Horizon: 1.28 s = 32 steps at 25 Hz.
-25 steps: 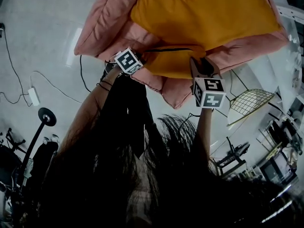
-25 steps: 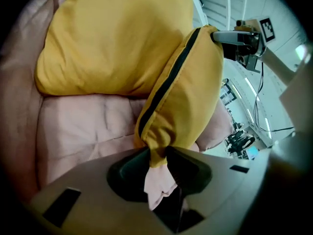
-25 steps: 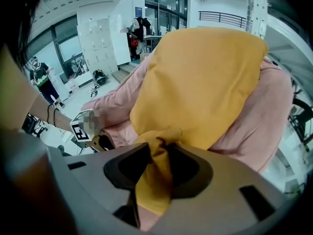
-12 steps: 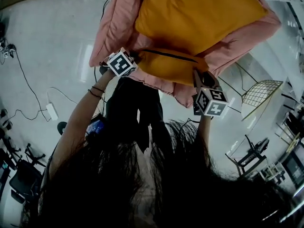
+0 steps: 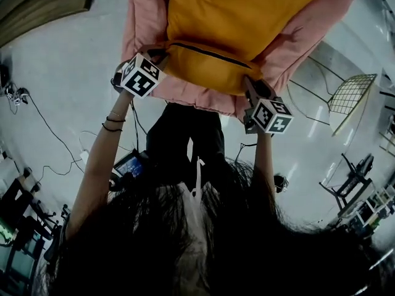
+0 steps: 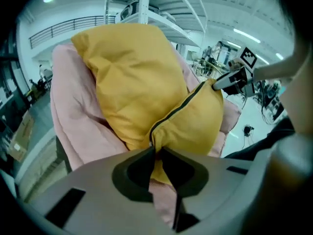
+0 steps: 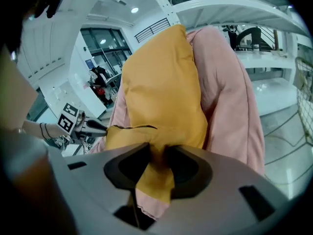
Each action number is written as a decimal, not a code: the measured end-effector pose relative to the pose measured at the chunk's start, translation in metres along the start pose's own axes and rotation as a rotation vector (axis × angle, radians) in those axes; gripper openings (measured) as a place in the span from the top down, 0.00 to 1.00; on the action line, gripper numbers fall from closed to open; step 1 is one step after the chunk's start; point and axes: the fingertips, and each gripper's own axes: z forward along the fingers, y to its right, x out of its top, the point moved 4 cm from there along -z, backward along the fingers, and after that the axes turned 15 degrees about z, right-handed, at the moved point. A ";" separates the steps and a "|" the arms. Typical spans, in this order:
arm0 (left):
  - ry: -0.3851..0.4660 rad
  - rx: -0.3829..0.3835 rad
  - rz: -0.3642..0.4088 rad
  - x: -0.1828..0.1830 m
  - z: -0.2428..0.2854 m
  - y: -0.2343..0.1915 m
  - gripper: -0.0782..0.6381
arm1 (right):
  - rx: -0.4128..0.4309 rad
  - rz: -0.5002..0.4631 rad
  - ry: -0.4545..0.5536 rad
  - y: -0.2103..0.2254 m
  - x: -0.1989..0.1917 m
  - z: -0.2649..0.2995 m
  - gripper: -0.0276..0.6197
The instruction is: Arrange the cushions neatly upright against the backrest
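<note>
A yellow cushion [image 5: 241,23] with a dark zip lies on top of a larger pink cushion [image 5: 145,23]; both hang between my two grippers. My left gripper [image 5: 155,55] is shut on the yellow cushion's near left corner [image 6: 157,148], its jaws having just been closing, with pink fabric [image 6: 164,199] under the pinch. My right gripper [image 5: 250,86] is shut on the near right corner [image 7: 156,153], yellow cloth and a pink edge bunched between the jaws. Each gripper shows in the other's view: the right gripper [image 6: 217,83] and the left gripper [image 7: 100,127].
Below the cushions is pale floor with cables [image 5: 55,140] and a small lit device [image 5: 129,165]. A yellow wire-mesh frame [image 5: 349,94] stands at the right, wooden boards [image 5: 43,5] at the top left. The person's hair fills the bottom of the head view.
The left gripper has moved left and up with its corner, stretching the yellow cushion's near edge wider. The cushions have swung round with it. The right gripper has shifted only a little.
</note>
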 end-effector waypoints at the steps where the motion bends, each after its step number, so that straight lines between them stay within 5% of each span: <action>1: -0.018 0.012 0.043 0.002 0.000 -0.007 0.80 | 0.009 -0.010 -0.004 0.002 -0.004 0.006 0.74; 7: -0.080 -0.016 0.147 0.008 0.029 -0.020 0.81 | 0.047 -0.096 0.016 0.028 -0.016 0.035 0.74; 13: -0.161 -0.109 0.224 -0.008 0.061 0.002 0.80 | -0.009 -0.280 -0.120 0.050 -0.026 0.068 0.74; 19: -0.112 -0.066 0.069 -0.012 0.086 -0.021 0.79 | -0.031 -0.155 -0.124 0.058 -0.013 0.098 0.73; 32: -0.097 -0.234 -0.084 -0.012 0.079 -0.030 0.80 | 0.079 0.103 -0.276 0.053 -0.010 0.088 0.76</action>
